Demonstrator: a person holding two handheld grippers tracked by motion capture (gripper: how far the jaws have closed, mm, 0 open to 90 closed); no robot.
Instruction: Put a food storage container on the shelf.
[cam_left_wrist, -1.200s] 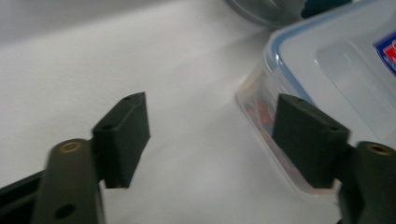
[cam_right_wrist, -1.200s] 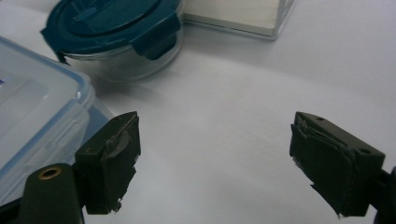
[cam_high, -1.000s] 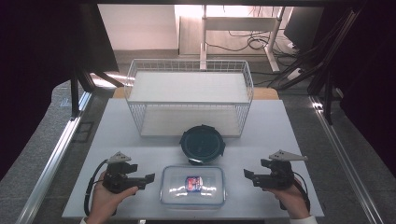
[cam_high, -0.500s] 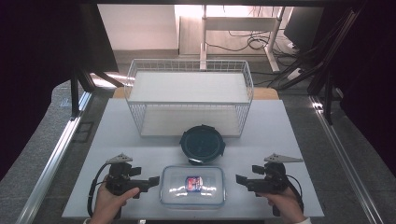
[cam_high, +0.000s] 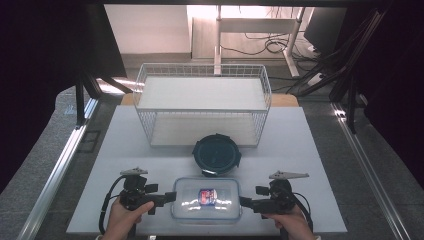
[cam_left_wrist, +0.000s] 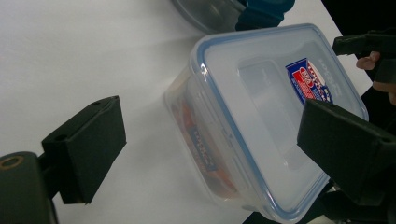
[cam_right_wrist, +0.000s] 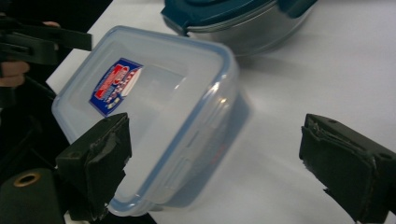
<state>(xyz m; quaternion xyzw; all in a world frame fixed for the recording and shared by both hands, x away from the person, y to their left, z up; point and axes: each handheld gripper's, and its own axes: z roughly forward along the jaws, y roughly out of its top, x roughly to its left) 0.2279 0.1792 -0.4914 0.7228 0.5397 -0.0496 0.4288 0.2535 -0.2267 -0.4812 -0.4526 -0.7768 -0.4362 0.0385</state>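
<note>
A clear rectangular container (cam_high: 206, 198) with a blue-rimmed lid and a red and blue label lies at the front centre of the white table (cam_high: 310, 150). My left gripper (cam_high: 169, 197) is open at its left end. In the left gripper view the container (cam_left_wrist: 261, 116) has one jaw over its lid and the other over bare table, left gripper (cam_left_wrist: 210, 140). My right gripper (cam_high: 246, 202) is open at the right end. In the right gripper view its jaws straddle the near edge of the container (cam_right_wrist: 154, 107), right gripper (cam_right_wrist: 224, 158).
A round container (cam_high: 216, 154) with a dark teal lid stands just behind the clear one. A white wire basket (cam_high: 202, 107) sits at the back of the table. Bare tabletop lies to either side. A hand holds each gripper at the front edge.
Both grippers have moved inward toward the clear container, their tips now at its two ends. The container has not moved.
</note>
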